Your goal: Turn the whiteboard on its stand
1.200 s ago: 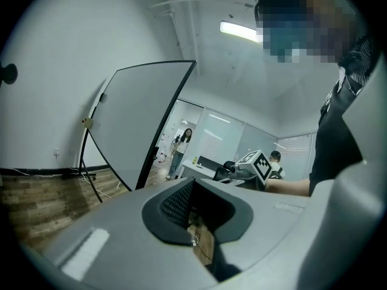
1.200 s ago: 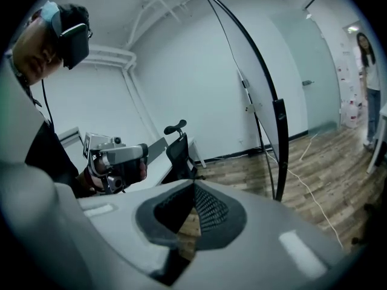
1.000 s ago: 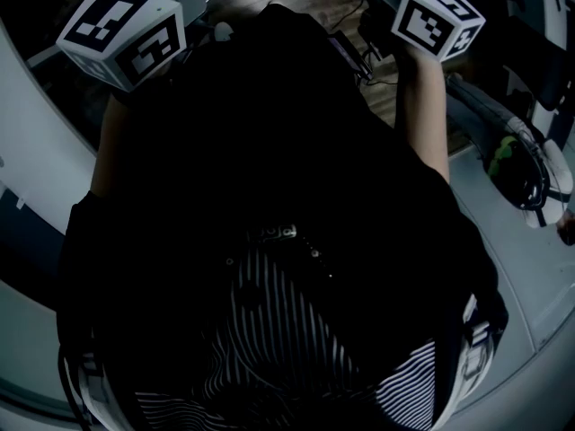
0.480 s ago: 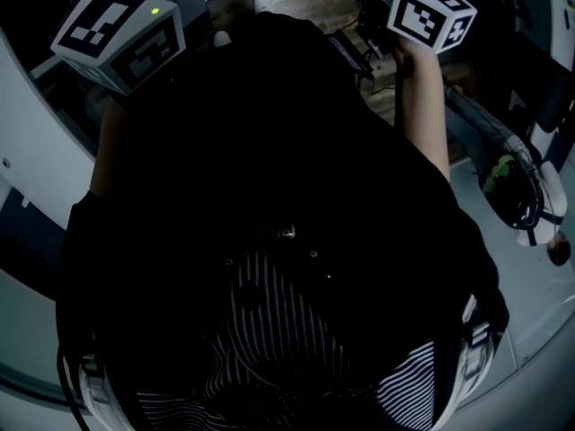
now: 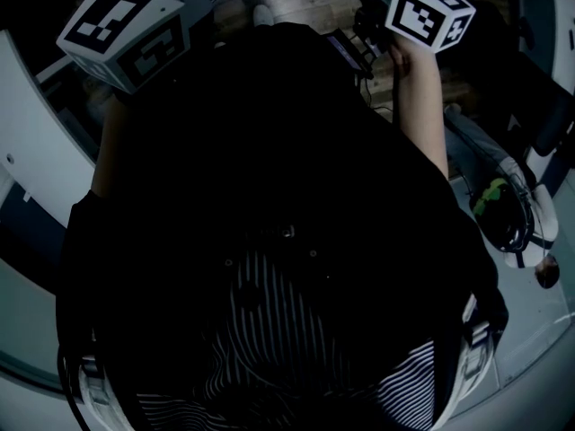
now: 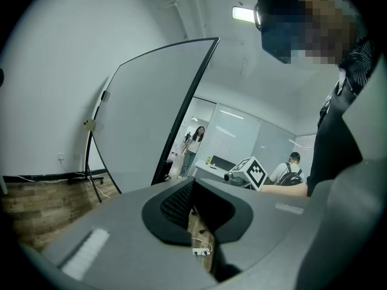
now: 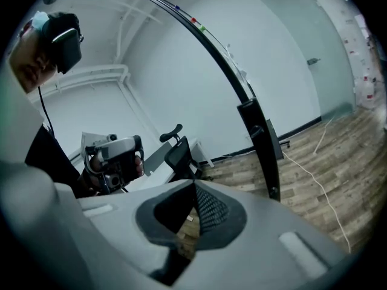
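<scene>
The whiteboard (image 6: 148,110) is a large pale panel with a dark frame on a black-legged stand (image 6: 91,168). It stands ahead and to the left in the left gripper view. In the right gripper view only its dark edge (image 7: 257,125) shows, arcing up to the top left. My left gripper (image 6: 193,186) is shut with nothing between its jaws and is apart from the board. My right gripper (image 7: 195,187) is shut and empty too, short of the board's edge. In the head view their marker cubes (image 5: 121,32) (image 5: 429,14) sit top left and top right, held out in front of the dark-clothed torso.
The floor is wood planks (image 7: 338,162), crossed by a white cable (image 7: 311,177). A black office chair (image 7: 178,153) stands by a desk. Two people (image 6: 193,139) (image 6: 290,169) are far behind the board. A white curved surface (image 5: 31,142) runs along the head view's left.
In the head view the floor and the objects at the right have slid down the frame. The right marker cube has edged up and left. Both grippers stay out in front.
</scene>
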### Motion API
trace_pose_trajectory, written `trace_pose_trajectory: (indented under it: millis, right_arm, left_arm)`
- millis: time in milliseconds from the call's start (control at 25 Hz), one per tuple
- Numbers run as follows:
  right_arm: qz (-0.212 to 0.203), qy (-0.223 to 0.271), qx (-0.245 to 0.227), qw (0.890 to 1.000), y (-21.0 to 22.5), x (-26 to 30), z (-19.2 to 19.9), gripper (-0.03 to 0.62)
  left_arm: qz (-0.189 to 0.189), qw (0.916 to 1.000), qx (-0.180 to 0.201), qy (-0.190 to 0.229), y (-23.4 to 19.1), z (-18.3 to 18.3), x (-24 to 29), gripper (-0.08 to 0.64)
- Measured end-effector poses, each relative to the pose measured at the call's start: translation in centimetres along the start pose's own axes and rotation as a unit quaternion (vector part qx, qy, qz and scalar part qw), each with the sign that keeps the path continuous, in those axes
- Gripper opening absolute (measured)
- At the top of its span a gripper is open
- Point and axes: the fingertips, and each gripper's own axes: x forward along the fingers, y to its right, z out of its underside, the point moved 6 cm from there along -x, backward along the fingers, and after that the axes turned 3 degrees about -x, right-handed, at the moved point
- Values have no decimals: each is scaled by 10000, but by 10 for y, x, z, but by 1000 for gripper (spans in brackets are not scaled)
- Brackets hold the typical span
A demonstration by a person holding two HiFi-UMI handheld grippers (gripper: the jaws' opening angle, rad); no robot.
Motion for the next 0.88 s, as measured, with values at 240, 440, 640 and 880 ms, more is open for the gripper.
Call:
trace_pose_trajectory:
  millis: [240,440,640,880]
  right_arm:
    - [-163,45,-103,9998,2,13,-8,0]
    - [-112,209,-137,9996,13,7,-15,0]
    - [265,620,-911,9936,-16,10,-39,0]
    - [870,848,-1354,9833,-36,23,-55,0]
  left_arm:
    - [-141,9999,65,16,-10,-1,0,2]
    - [-307,9995,28,84,-17,0,17,2]
    - [-658,9978,5,-57,-31,9,32,2]
    - [-633,9977,-163,-201,-52,6,40,0]
